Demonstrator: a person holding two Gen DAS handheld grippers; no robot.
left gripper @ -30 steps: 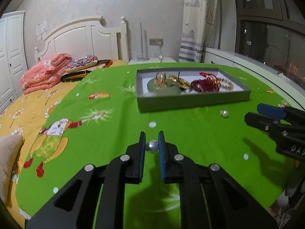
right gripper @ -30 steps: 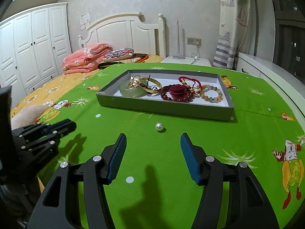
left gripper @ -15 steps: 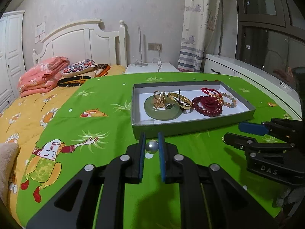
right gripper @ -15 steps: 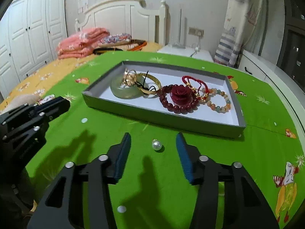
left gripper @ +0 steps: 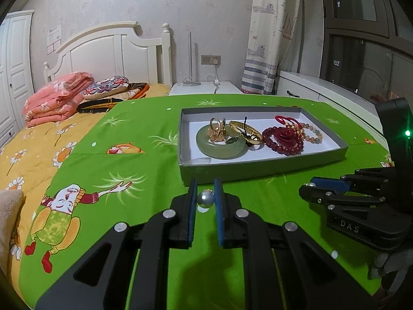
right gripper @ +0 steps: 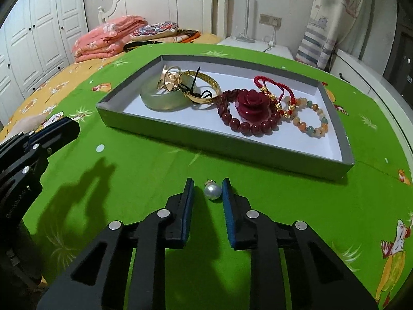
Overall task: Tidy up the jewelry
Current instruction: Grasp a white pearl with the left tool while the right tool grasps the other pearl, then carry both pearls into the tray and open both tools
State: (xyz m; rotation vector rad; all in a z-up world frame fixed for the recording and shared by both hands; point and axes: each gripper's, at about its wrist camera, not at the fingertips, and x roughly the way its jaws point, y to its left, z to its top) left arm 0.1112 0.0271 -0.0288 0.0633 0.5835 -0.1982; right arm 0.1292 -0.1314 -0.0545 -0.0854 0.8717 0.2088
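Observation:
My left gripper (left gripper: pixel 205 193) is shut on a grey pearl earring (left gripper: pixel 205 198), held above the green cloth just in front of the grey jewelry tray (left gripper: pixel 260 168). The tray holds a jade bangle (left gripper: pixel 219 147), gold rings, a gold bangle, a dark red bead bracelet with a rose (right gripper: pixel 251 106) and a pastel bead bracelet. My right gripper (right gripper: pixel 207 187) is low on the cloth, its jaws narrowed around a white pearl earring (right gripper: pixel 212 191); the right pad touches it, a small gap shows on the left. In the left wrist view the right gripper (left gripper: pixel 308 190) is at the right.
The tray (right gripper: pixel 232 144) stands on a green cartoon cloth (right gripper: pixel 129 160) over a bed. Pink folded blankets (left gripper: pixel 56 95) and pillows lie at the headboard. A white nightstand (left gripper: pixel 206 87) and a white cabinet stand beyond. The left gripper (right gripper: pixel 65 129) shows at left in the right wrist view.
My left gripper carried the grey pearl forward, close to the tray's front wall. My right gripper came down and narrowed its jaws around the white pearl.

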